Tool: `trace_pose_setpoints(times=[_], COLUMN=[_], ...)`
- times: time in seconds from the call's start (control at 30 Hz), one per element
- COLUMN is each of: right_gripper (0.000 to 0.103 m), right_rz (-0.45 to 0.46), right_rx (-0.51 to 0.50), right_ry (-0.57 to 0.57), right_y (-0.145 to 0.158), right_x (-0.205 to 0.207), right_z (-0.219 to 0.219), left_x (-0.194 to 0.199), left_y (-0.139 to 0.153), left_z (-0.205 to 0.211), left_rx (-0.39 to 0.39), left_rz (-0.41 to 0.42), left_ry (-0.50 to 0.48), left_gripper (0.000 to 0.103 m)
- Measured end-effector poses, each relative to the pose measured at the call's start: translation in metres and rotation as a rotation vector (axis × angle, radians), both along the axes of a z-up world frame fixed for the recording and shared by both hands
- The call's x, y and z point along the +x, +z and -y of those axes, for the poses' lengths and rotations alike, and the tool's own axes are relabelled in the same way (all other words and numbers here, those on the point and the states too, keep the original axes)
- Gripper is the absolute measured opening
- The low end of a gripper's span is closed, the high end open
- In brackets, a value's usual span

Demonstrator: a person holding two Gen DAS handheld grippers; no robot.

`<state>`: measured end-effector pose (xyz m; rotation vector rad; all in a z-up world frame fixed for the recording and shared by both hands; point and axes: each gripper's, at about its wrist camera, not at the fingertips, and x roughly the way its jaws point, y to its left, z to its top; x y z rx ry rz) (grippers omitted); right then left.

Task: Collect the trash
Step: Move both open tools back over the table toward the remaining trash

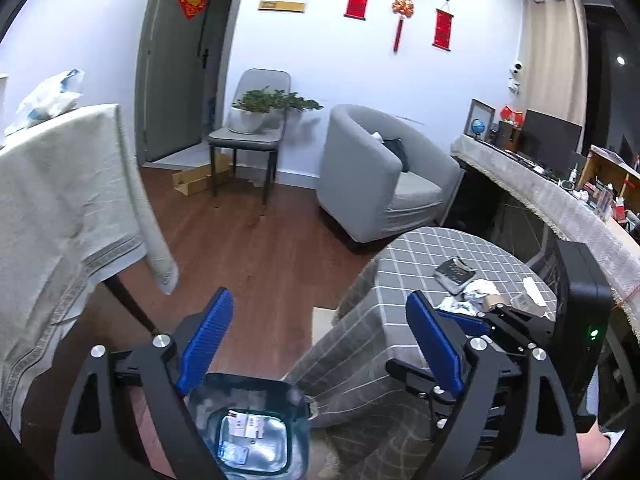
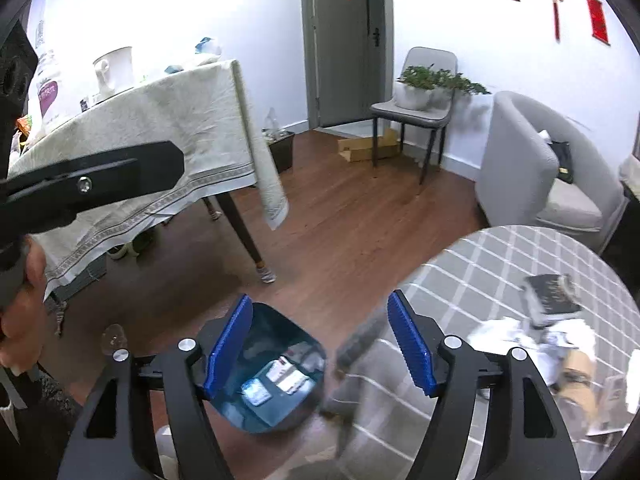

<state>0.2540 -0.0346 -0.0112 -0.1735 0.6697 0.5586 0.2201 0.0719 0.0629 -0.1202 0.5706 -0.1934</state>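
Grey-checked tablecloth (image 1: 432, 256); seemingly teal bin (image 2: 280, 364)

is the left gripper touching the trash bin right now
Apart. The left wrist view shows the left gripper open and empty, with the trash bin well below on the floor.

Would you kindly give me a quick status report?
Left gripper and right gripper open, empty. Trash bin holds scraps; wrappers remain on checked table. Nothing obstructing.

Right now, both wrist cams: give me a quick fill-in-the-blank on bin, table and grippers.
1. The trash bin stands on the ___ floor.
2. Both the left gripper and the right gripper have their jaws ___.
3. The remaining trash lies on the round table with the ___ cloth.
4. The potted plant sits on a ___.

Missing: wooden; open; checked; chair
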Motion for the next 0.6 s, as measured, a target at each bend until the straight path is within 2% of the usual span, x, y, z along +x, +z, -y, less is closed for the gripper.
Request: trace_pose_setpoints(times=[0.13,0.33,0.6], right_gripper=[0.071,0.071,0.071], right_rz=[0.019,0.008,-0.009], right_rx=[-0.008,0.032,0.029], right_ry=[-0.035,-0.087,-0.133], right_y=[0.004,0.006,-0.002], right_x=[0.002,0.009,0.009], right_z=[0.031,0.08,0.12], left_x=[0.012,0.024,0.043], left_y=[-0.008,-0.022,-0.042], left_z=[0.024,0.057,0.093], left_rx=[-0.008,0.001,-0.006], left_rz=[-0.022,-0.047,-0.087], left_ry=[-0.038,-0.094,-0.147], left_gripper=[0.09,0.091,0.092])
